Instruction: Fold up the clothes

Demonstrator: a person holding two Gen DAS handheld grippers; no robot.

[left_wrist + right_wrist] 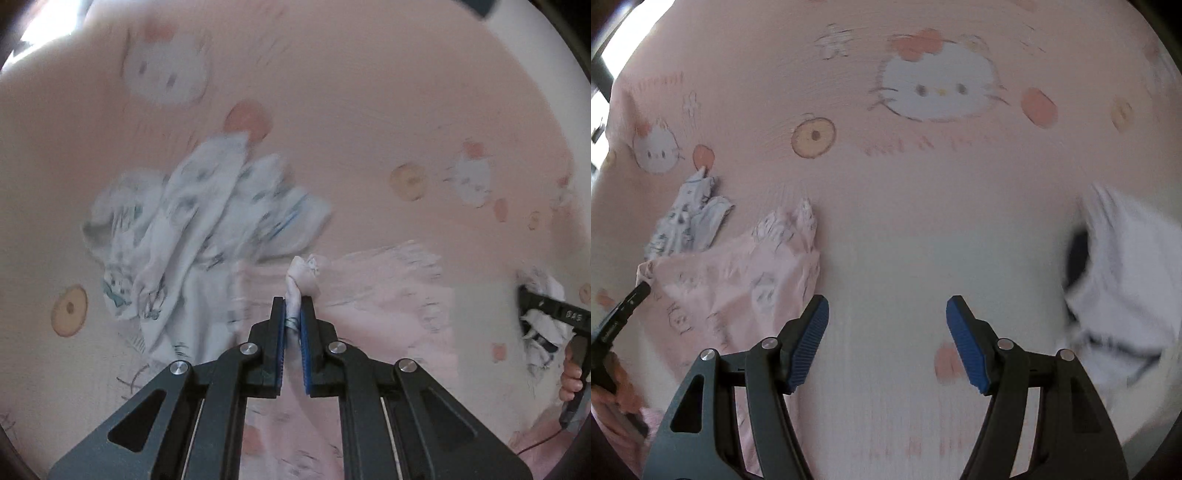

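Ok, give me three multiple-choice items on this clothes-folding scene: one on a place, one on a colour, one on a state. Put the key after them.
1. Where does the white blue-printed garment lie in the left wrist view?
A. left of the left gripper's tips
B. right of the tips
C. between the jaws

2. What colour are the pads on the right gripper's fingers?
A. red
B. blue
C. yellow

3. How is the left gripper?
A. wide open and empty
B. shut on a bunch of the pink garment
C. shut on a sock

Key:
1 A, the crumpled white garment sits on the pink sheet up and left of the tips.
2 B, both ribbed pads show blue.
3 B, pink cloth is pinched between the closed pads, while the right gripper stands open with nothing between its fingers.
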